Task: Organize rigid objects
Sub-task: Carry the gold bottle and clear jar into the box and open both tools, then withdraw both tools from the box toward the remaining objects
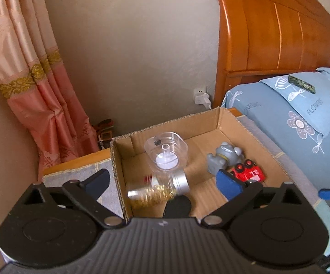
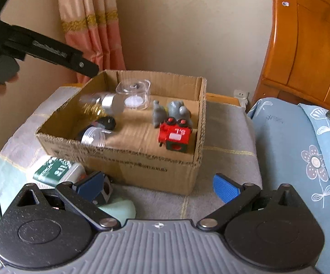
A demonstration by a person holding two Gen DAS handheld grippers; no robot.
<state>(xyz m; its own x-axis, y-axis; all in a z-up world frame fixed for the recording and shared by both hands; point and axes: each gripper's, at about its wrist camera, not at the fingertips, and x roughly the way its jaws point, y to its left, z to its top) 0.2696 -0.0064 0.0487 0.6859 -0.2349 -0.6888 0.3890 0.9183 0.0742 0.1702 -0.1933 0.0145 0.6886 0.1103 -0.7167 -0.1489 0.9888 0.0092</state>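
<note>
Green tin (image 2: 57, 170): outside cardboard box (image 2: 142, 164), just left of the right gripper (image 2: 158, 186), probably nearer it. Both grippers released; left gripper (image 1: 162, 181) over box.

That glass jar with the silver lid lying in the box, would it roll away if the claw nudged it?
Probably. The jar lies on its side on the flat floor of the cardboard box, so its round body should roll easily. Its clear wall looks smooth, likely slippery to pinch, and maybe breakable. The clear plastic case close beside it might stop it.
</note>
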